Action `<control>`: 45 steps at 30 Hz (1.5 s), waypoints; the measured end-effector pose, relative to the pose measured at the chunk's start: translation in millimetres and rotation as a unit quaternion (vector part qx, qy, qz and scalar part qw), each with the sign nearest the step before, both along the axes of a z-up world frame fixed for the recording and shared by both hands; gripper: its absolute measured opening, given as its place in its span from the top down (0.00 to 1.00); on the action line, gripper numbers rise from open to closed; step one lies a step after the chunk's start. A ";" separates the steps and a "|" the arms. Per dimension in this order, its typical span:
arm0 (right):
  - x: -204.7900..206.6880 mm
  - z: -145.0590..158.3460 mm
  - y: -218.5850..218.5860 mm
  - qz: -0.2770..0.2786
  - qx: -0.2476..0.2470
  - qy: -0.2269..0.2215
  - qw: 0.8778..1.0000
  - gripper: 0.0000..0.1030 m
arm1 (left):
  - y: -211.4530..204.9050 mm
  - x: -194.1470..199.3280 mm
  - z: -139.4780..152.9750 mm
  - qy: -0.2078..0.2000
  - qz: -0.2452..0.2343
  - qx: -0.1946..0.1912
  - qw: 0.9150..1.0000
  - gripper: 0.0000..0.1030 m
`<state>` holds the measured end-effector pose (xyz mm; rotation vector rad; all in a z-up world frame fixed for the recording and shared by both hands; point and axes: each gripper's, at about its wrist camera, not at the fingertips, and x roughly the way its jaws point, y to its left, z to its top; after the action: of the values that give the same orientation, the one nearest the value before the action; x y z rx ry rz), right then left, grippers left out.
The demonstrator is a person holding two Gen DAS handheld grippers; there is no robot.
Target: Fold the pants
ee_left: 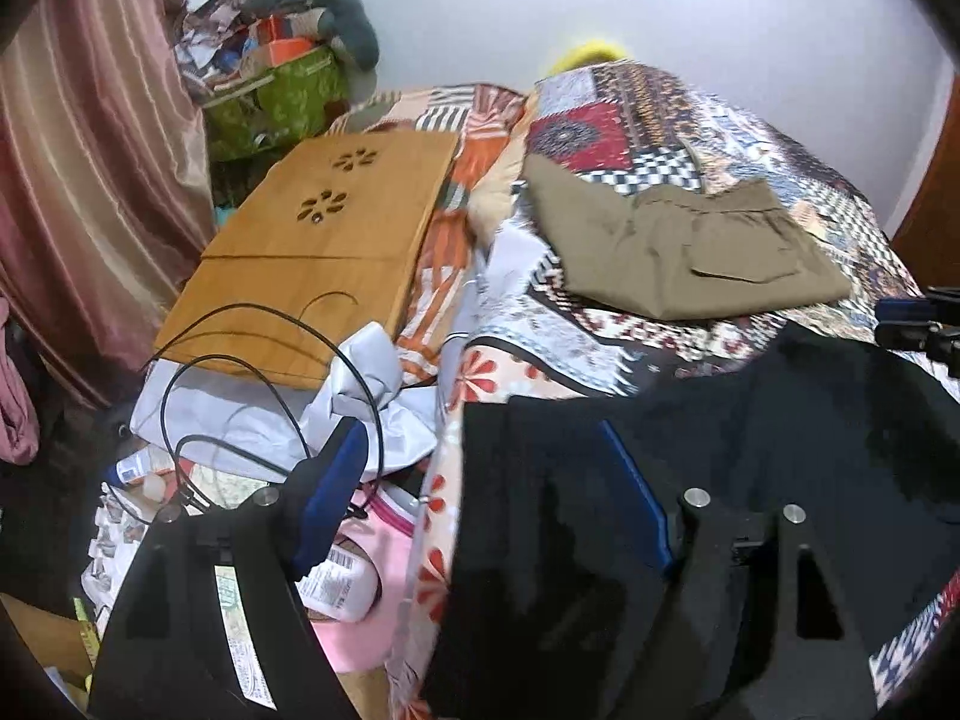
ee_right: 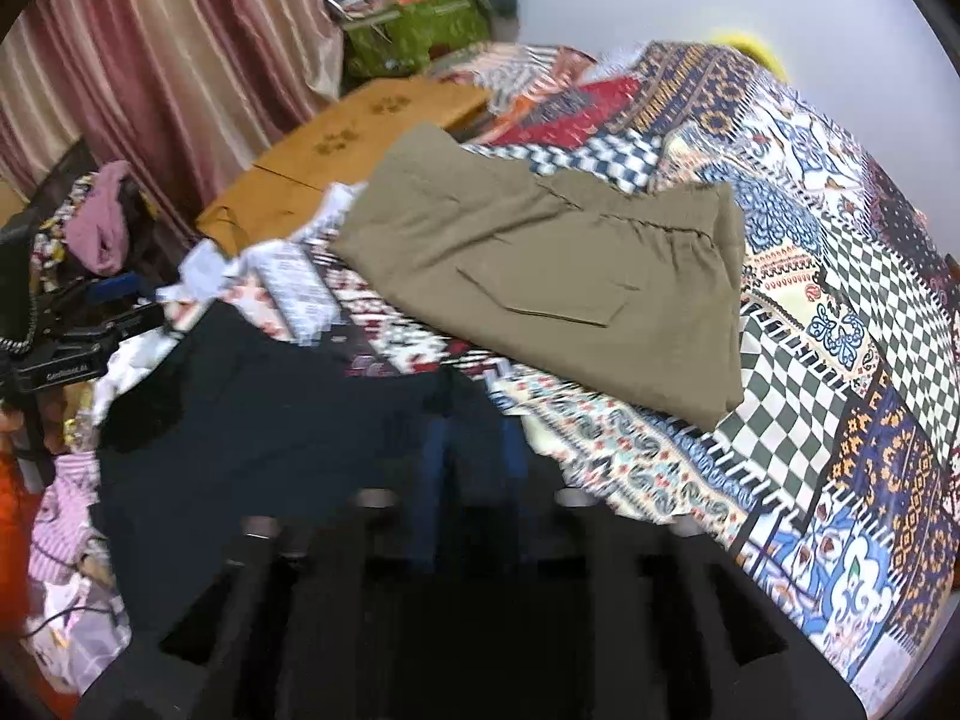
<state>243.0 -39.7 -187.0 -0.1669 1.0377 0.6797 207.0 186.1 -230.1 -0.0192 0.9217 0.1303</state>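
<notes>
Black pants (ee_left: 750,432) lie on the near edge of the patterned bed; they also show in the right wrist view (ee_right: 270,420). My left gripper (ee_left: 480,480) is open, its blue-padded fingers (ee_left: 336,492) spread wide, the right finger over the black cloth. My right gripper (ee_right: 465,450) is blurred; its blue fingers stand close together with black cloth between them. It shows at the right edge of the left wrist view (ee_left: 918,324). Folded olive pants (ee_left: 684,246) lie farther back on the bed, also in the right wrist view (ee_right: 552,282).
A patchwork bedspread (ee_right: 810,360) covers the bed. A wooden lap table (ee_left: 312,252) lies at the left with black cables (ee_left: 270,372), white cloth and bottles beside it. Pink curtains (ee_left: 90,180) and a heap of bags (ee_left: 276,78) stand at the far left.
</notes>
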 end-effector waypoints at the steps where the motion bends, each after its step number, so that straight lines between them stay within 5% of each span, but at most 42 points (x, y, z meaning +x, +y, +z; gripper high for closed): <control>1: -7.3 2.8 0.7 0.005 0.004 -0.002 1.000 0.52 | -7.5 -6.2 -2.0 0.001 -0.007 0.005 1.000 0.24; 8: -50.6 -39.1 24.5 0.065 -0.058 0.049 0.995 0.51 | -30.2 -27.8 -55.3 0.078 -0.015 -0.008 0.997 0.24; 11: -70.6 -37.2 17.4 0.073 -0.069 0.029 0.994 0.51 | -26.2 -45.6 -63.8 0.079 -0.001 -0.028 0.997 0.24; 18: -102.1 -25.5 -21.0 0.053 -0.058 0.030 0.996 0.51 | -28.6 -52.3 -40.8 0.071 0.011 -0.007 0.997 0.24; 25: -120.6 19.8 -109.0 -0.089 0.017 -0.016 0.996 0.51 | -79.6 -39.7 17.2 -0.001 -0.039 0.002 0.999 0.23; 31: -153.1 49.5 -208.4 -0.233 0.035 -0.061 0.970 0.45 | -154.9 -21.4 46.6 -0.037 -0.118 -0.014 0.992 0.18; 36: -194.8 42.6 -278.0 -0.339 0.033 -0.066 0.938 0.45 | -229.4 -7.8 47.5 -0.032 -0.192 -0.015 0.981 0.18; 45: -252.5 -7.3 -320.2 -0.426 0.083 0.009 0.901 0.45 | -335.3 -10.9 17.4 0.012 -0.308 -0.003 0.951 0.18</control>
<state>-9.5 -359.9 -194.3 0.4325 0.9447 -0.0381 196.1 -149.2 -212.7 0.2648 0.9155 -0.4533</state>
